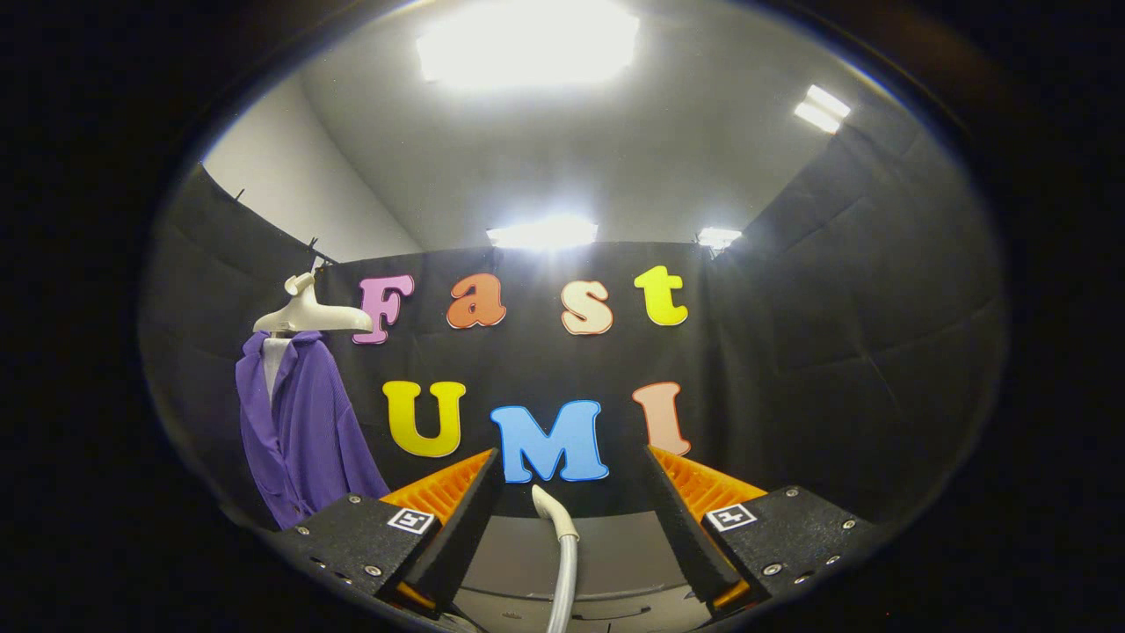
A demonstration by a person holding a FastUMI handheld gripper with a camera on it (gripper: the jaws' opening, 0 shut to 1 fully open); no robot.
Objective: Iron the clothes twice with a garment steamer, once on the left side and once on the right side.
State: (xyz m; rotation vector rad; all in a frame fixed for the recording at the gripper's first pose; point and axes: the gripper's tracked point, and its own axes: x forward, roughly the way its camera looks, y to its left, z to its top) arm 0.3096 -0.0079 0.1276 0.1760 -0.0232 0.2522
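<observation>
The gripper (571, 462) was held wide open, its 2 fingers (457, 501) well apart with nothing pressed between them. In the gap between the fingers rose the garment steamer (555, 510), its curved pale nozzle head pointing up and its grey hose running down from it. The steamer head sat nearer the left finger but touched neither; open space lay on both of its sides.

The clothes, 1 purple shirt (303, 431), hung on a white hanger (308, 315) against the black cloth wall (835, 369), well off to the left of and beyond the left finger. The shirt's right edge stood clear of the finger tip; its lower hem dropped behind the gripper's left body, so the bottom edge could not be seen. A pale inner layer showed at the collar.

Ahead of the fingers the back wall was flat and unobstructed. The right side wall angled in beyond the right finger, with free room in front of it. A grey surface (606, 545) lay low between the fingers, behind the hose. Bright ceiling lights (527, 44) were on overhead.
</observation>
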